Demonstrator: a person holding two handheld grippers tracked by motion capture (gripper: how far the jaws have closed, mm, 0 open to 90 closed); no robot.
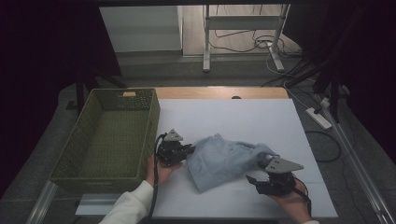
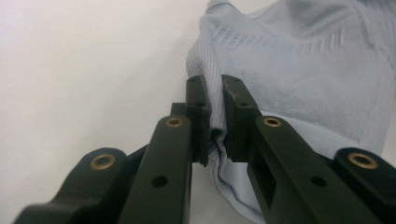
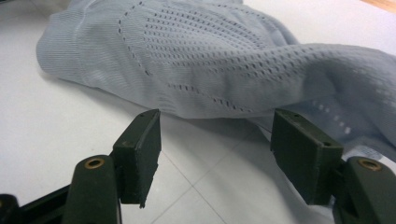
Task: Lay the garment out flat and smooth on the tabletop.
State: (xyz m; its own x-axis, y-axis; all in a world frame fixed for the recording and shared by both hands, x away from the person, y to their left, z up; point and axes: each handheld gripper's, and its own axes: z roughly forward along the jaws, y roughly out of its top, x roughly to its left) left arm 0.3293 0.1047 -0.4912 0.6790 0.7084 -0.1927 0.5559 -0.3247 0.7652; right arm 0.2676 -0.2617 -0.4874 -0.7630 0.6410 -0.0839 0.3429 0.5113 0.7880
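Gripper on my left (image 1: 190, 150) is clamping its jaws on the near left edge of the pale blue garment (image 1: 224, 159); in the left gripper view I am seeing a fold of the knit pinched between the pads (image 2: 200, 114). Off to its left, the green woven basket (image 1: 152, 119) is sitting on the bench (image 1: 261, 116), close beside that hand. I am watching the garment lying crumpled on the white bench surface, between my two hands. Over on the right, my other gripper (image 1: 251, 179) is resting low at the garment's right end with its jaws standing apart, gripping nothing; the right gripper view is showing the perforated fabric (image 3: 210, 70) just beyond the open fingertips (image 3: 142, 149).
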